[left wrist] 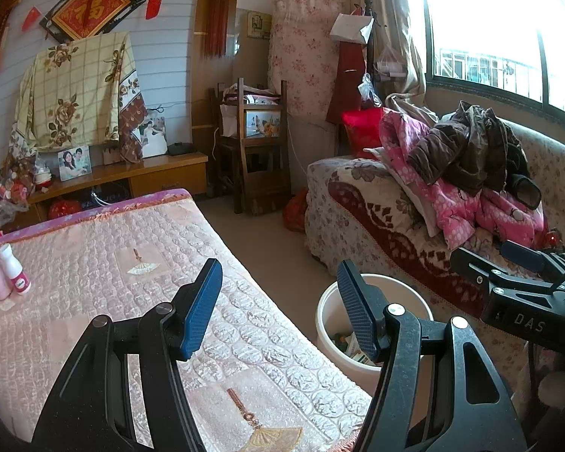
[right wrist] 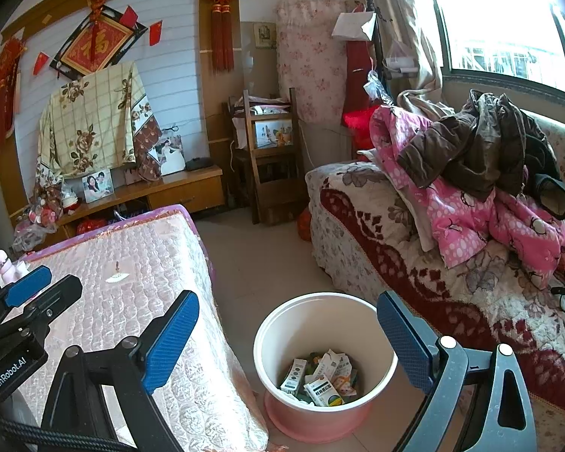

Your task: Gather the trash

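Observation:
A white and pink trash bin [right wrist: 282, 333] stands on the floor between the table and the sofa, and also shows in the left wrist view [left wrist: 326, 312]. Several crumpled cartons and boxes [right wrist: 322, 378] lie inside it. My right gripper [right wrist: 286, 342] is open and empty, above the bin. My left gripper [left wrist: 278, 309] is open and empty, over the table's right edge next to the bin. Two pink and white bottles [left wrist: 3, 269] stand at the table's far left.
The table carries a pink quilted cloth [left wrist: 113, 286]. A sofa [right wrist: 376, 233] with a pile of clothes [right wrist: 471, 173] is on the right. A wooden chair [right wrist: 271, 158] and a low cabinet [right wrist: 169, 188] stand at the back wall.

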{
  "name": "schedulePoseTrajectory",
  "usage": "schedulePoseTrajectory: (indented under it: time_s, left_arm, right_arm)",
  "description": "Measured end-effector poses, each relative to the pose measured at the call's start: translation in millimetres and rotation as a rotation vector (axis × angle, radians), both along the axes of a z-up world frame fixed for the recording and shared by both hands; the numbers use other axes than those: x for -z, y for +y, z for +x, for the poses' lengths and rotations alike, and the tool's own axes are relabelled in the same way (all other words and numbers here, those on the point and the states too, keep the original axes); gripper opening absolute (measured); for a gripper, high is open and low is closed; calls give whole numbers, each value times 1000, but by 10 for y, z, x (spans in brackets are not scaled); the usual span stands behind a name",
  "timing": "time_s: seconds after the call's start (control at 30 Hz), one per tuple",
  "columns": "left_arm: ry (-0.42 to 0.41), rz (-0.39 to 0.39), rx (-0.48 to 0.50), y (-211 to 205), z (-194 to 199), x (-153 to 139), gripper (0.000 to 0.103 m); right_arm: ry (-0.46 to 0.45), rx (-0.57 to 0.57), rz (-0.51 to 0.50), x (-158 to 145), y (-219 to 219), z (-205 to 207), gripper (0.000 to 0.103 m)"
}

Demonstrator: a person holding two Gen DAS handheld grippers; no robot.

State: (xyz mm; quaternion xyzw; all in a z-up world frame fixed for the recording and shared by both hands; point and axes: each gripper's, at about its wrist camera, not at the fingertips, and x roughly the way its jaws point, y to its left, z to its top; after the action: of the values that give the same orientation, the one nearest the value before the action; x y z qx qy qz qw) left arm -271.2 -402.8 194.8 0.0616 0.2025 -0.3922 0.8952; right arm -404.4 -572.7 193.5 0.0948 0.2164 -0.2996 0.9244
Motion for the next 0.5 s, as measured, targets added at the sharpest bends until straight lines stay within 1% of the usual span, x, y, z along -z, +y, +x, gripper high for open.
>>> schedulePoseTrajectory:
  time_s: [0.5]
  left_arm:
    - [2,1,1,5,4,4,62]
  right_arm:
    - [6,-1,4,38,-31,7,95]
